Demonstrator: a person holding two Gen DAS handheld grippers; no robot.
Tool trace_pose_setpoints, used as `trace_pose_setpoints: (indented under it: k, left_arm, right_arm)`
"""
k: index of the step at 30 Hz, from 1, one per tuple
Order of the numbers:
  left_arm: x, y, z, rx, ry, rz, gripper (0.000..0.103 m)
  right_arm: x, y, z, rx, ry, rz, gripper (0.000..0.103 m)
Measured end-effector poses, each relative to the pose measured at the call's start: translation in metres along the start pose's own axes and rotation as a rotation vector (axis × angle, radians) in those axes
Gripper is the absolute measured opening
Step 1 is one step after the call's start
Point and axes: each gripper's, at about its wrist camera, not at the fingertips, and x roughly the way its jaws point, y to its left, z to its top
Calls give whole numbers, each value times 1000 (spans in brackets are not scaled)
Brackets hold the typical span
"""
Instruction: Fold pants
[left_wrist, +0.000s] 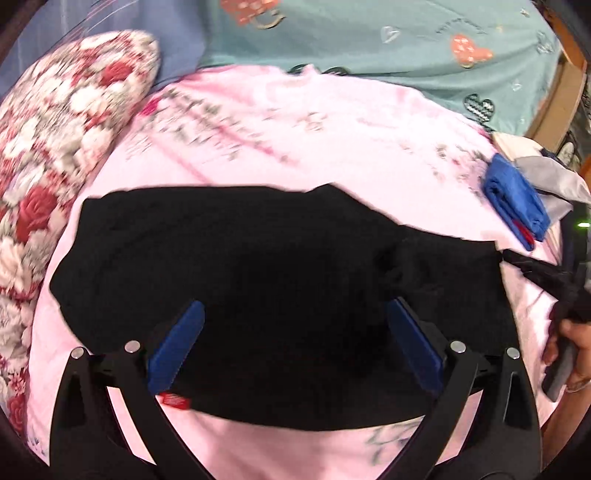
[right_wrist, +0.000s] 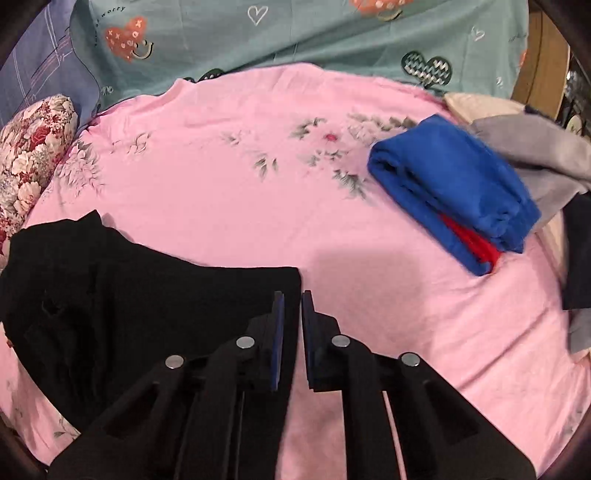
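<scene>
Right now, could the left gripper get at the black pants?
Probably yes. The left gripper is open, with the black pants lying flat on the pink sheet right beneath its fingers, and nothing sits between them.

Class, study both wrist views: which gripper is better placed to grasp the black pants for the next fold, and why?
Left, probably. The left gripper hangs wide open directly over the black pants. The right gripper is nearly closed at the pants' edge, over the pink sheet.

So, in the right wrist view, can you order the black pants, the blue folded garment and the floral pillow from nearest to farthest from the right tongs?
1. Black pants: at the right tongs, left side.
2. Blue folded garment: ahead, right.
3. Floral pillow: far left edge.
</scene>
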Motion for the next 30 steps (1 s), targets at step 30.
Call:
trace_pose_setpoints:
  k: [30]
  left_arm:
    - [41,16,-16,-133,169,117,100]
  right_arm:
    - [-13,6,-45,16,27,92,52]
